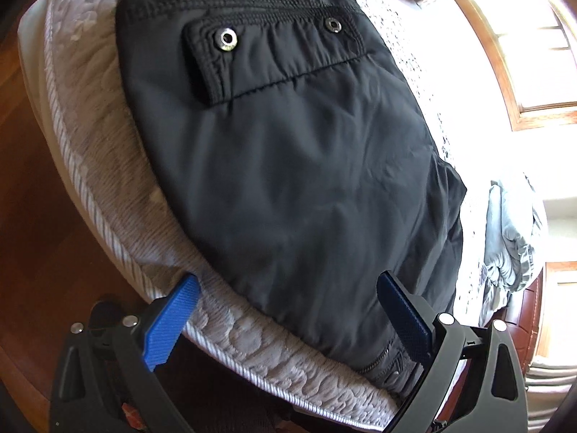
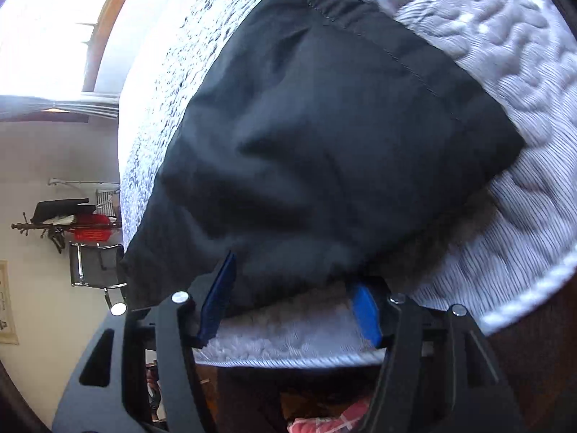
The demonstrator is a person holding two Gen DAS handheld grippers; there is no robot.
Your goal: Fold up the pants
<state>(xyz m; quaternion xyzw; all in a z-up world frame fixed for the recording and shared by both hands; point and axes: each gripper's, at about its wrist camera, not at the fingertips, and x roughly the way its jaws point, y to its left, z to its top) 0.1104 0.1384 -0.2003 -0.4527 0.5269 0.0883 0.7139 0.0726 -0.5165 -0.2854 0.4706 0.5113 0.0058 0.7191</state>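
Black pants [image 1: 288, 151] lie flat on a white quilted mattress [image 1: 90, 166], near its edge. The left wrist view shows the seat with a flap pocket and two metal snaps [image 1: 228, 39], and a zipper at the near edge. My left gripper [image 1: 288, 317] is open, its blue pads on either side of the near edge of the pants, not closed on them. In the right wrist view the hemmed leg end [image 2: 324, 137] lies on the mattress [image 2: 505, 54]. My right gripper [image 2: 292, 303] is open with the near cloth edge between its blue pads.
A wooden floor [image 1: 32, 180] lies beside the mattress. A grey bundle of bedding [image 1: 512, 238] sits further along the bed. A bright window [image 1: 523, 54] is beyond. A coat rack and a chair [image 2: 93, 263] stand by the wall.
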